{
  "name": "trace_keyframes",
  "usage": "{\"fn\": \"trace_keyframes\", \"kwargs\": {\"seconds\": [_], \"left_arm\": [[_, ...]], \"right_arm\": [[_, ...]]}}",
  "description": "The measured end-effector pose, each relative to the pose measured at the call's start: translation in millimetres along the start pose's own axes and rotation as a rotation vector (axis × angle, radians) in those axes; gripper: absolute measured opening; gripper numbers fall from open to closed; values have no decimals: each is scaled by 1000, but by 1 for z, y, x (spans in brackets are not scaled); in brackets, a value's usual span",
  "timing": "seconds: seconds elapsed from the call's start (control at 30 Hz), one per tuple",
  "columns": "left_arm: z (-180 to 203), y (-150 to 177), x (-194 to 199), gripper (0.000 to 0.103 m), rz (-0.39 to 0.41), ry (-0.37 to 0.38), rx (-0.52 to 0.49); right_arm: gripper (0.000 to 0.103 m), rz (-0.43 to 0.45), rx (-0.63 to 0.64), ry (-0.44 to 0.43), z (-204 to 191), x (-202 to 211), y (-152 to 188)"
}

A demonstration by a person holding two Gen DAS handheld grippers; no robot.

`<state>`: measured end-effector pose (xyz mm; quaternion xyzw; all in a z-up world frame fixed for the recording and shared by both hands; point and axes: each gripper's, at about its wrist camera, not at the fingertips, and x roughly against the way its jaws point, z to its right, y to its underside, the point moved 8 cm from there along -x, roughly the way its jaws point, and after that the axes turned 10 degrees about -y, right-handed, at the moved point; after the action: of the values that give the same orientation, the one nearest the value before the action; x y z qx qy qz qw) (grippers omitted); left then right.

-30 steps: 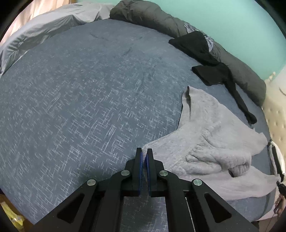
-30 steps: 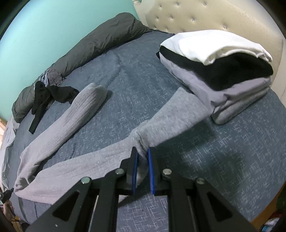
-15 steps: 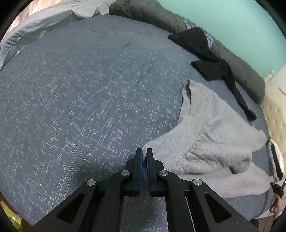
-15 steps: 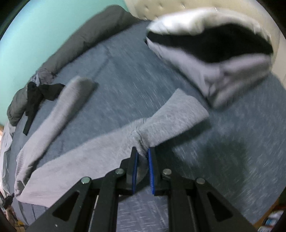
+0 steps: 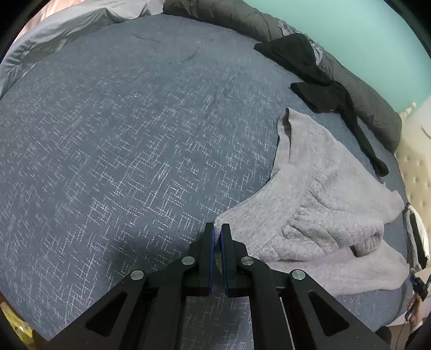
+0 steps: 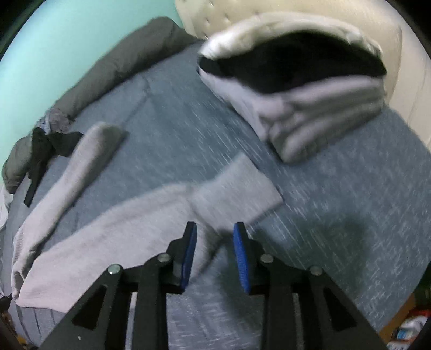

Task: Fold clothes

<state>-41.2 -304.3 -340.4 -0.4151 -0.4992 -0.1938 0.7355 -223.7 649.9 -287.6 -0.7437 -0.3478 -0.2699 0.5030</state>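
So the grey sweatpants [image 5: 317, 204] are spread out on the bed [image 5: 129, 140], on the blue-grey patterned cover, waistband end bunched up a bit in the left wrist view. The left gripper [image 5: 217, 228] has its fingers pinched together on a corner of the grey fabric, right at the edge of the waist end, with a sliver of cloth showing between the blue pads.

On the other side, the right gripper [image 6: 215, 233] has just been opening up. Its fingers stand apart now, and the cuff end of one pant leg [image 6: 237, 193] lies between them and just ahead, but the pads aren't pressing on it. That view is pretty blurry.

The other leg runs off toward a black garment [image 5: 320, 88] lying near the rolled dark grey duvet [image 5: 358, 86] along the teal wall. A stack of folded clothes [image 6: 296, 88], white, black and grey, sits by the cream headboard [image 6: 309, 13].
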Motion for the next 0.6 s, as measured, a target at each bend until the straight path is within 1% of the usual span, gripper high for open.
{"fn": "trace_keyframes", "kwargs": {"seconds": [0.1, 0.17, 0.23, 0.3, 0.37, 0.43, 0.53, 0.6], "left_arm": [[-1, -1, 7, 8, 7, 17, 10], [-6, -2, 14, 10, 15, 4, 6], [-9, -4, 21, 11, 22, 12, 13], [-6, -10, 31, 16, 39, 26, 8], [2, -19, 39, 27, 60, 35, -17], [15, -28, 42, 32, 72, 54, -43], [40, -45, 35, 37, 77, 80, -72], [58, -55, 28, 38, 76, 98, -88]], "right_arm": [[28, 12, 16, -71, -34, 1, -10], [28, 7, 41, -121, -63, -2, -14], [28, -4, 73, -167, -95, -6, -15], [28, -22, 119, -207, -129, -14, -14], [30, -37, 164, -241, -158, -23, -13], [32, -59, 187, -263, -182, -35, -13], [33, -86, 205, -286, -214, -56, -13], [33, -99, 210, -299, -231, -69, -14]]}}
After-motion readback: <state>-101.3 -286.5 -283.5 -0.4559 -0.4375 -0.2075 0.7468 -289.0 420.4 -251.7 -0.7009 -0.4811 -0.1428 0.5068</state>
